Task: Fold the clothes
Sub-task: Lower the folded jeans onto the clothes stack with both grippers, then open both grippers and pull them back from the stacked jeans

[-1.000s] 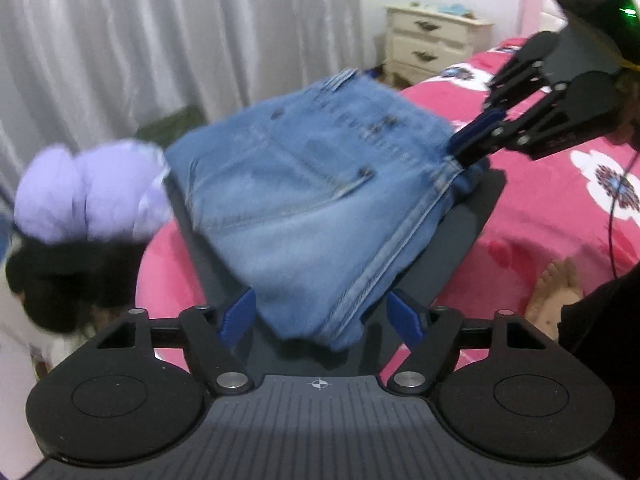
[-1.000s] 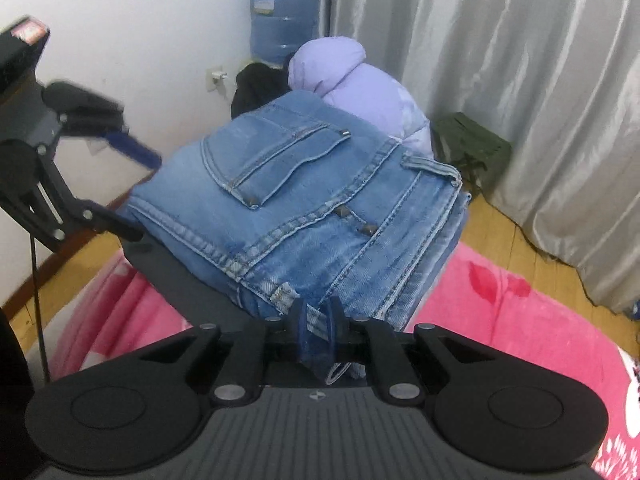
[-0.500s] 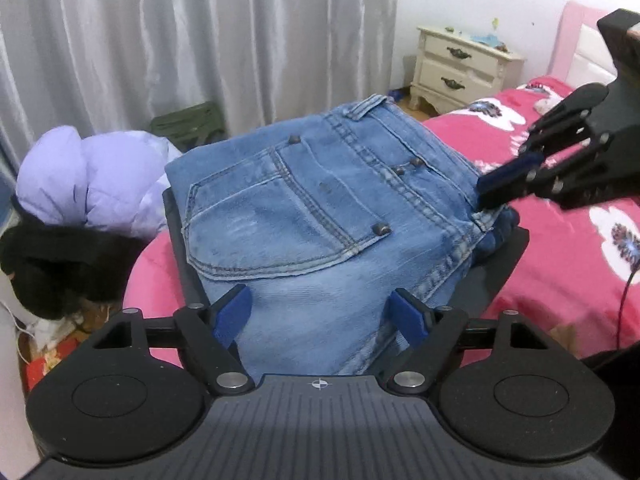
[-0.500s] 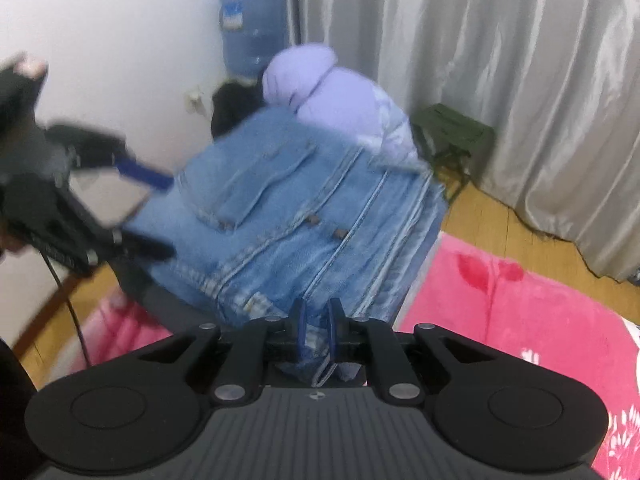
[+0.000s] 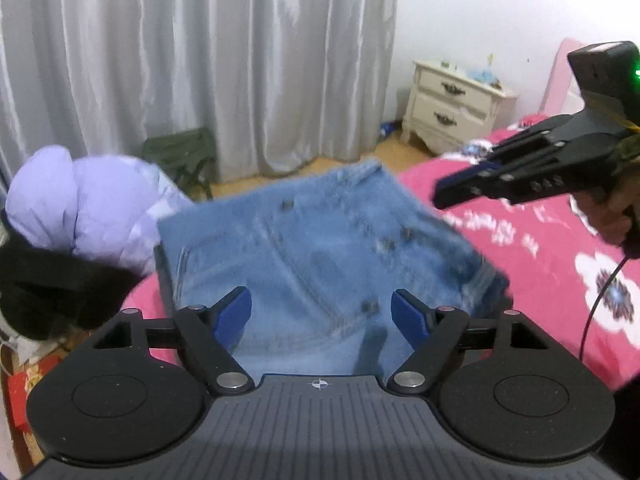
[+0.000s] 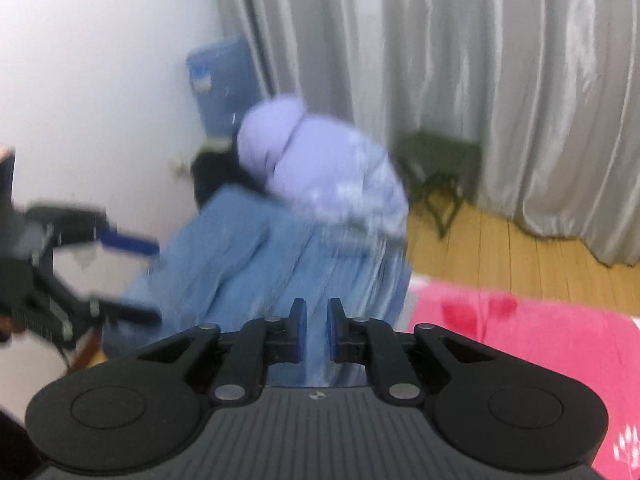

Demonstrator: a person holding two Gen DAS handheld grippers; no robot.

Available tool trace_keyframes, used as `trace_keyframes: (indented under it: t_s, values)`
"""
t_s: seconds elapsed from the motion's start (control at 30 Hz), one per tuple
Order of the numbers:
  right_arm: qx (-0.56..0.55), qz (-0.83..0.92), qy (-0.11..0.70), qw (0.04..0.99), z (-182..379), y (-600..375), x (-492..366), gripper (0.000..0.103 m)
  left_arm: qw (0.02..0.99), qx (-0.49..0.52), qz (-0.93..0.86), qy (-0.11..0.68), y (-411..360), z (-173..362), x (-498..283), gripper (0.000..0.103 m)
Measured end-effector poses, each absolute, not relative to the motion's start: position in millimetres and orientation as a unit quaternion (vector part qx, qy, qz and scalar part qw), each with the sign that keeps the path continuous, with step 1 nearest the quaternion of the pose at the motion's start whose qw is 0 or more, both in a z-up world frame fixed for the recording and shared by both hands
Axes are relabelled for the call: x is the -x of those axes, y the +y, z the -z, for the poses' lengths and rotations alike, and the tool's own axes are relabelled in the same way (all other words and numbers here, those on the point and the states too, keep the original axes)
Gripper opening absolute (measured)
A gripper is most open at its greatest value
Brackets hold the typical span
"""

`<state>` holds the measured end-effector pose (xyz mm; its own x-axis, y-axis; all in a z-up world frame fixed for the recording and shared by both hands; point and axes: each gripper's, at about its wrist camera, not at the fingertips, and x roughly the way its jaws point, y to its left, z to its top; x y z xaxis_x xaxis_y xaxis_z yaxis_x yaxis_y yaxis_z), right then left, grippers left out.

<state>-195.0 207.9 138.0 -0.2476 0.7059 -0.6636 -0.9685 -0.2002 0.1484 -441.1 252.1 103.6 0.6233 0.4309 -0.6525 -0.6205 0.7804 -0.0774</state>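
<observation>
The left gripper (image 5: 323, 314) stood with its jaws wide apart, its blue pads (image 5: 236, 314) clear on either side of the near edge of the folded blue jeans (image 5: 320, 248) and pressing on nothing. From the right wrist view the same gripper showed at the left edge, fingers spread, beside the jeans' corner.

The right gripper (image 6: 317, 328) had its jaws drawn almost together, with only a slim gap between the pads and denim showing through it. In the left wrist view its closed tip sat just over the far right edge of the jeans. Blur made it impossible to tell whether it touched or pinched the cloth. A person's hand (image 5: 612, 216) gripped its handle at the right edge of that view.

The jeans lay folded into a rough square, back pocket and rivets facing up, on a dark board (image 5: 165, 276) whose edge showed along their left side. The board rested on the pink flowered bedspread (image 5: 540, 264).

Just beyond the jeans' left corner a lilac puffer jacket (image 5: 84, 204) was heaped over a black garment (image 5: 48, 296). Behind these a green folding stool (image 5: 180, 156) stood on the wooden floor (image 6: 500, 240) against silver-grey curtains (image 5: 200, 60). A blue water jug (image 6: 220, 84) stood by the white wall. A cream nightstand (image 5: 452, 108) stood beside the head of the bed.
</observation>
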Motion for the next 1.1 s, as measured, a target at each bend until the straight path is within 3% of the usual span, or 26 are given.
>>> trace_keyframes:
  t_s: [0.3, 0.33, 0.5, 0.67, 0.77, 0.93, 1.03, 1.1]
  values:
    - [0.094, -0.669, 0.445, 0.588, -93, 249, 135, 0.014, 0.856, 0.198, -0.317, 0.358, 260, -90, 404, 0.079]
    - [0.1, -0.677, 0.439, 0.582, -100, 242, 133, 0.018, 0.852, 0.204, -0.322, 0.359, 260, -94, 404, 0.079]
    - [0.19, -0.753, 0.373, 0.507, -135, 196, 160, 0.018, 0.839, 0.215, -0.331, 0.375, 241, -116, 397, 0.083]
    - [0.325, -0.772, 0.317, 0.445, -122, 159, 221, 0.018, 0.834, 0.219, -0.322, 0.391, 212, -114, 390, 0.089]
    - [0.367, -0.732, 0.332, 0.468, -96, 164, 236, 0.015, 0.809, 0.226, -0.352, 0.414, 211, -100, 383, 0.089]
    - [0.329, -0.696, 0.383, 0.511, -113, 156, 227, 0.015, 0.787, 0.231, -0.408, 0.402, 211, -103, 384, 0.091]
    - [0.326, -0.669, 0.375, 0.552, -127, 138, 229, 0.028, 0.778, 0.235, -0.433, 0.389, 205, -109, 386, 0.097]
    - [0.337, -0.652, 0.36, 0.575, -131, 127, 233, 0.03, 0.777, 0.233, -0.446, 0.378, 202, -112, 387, 0.1]
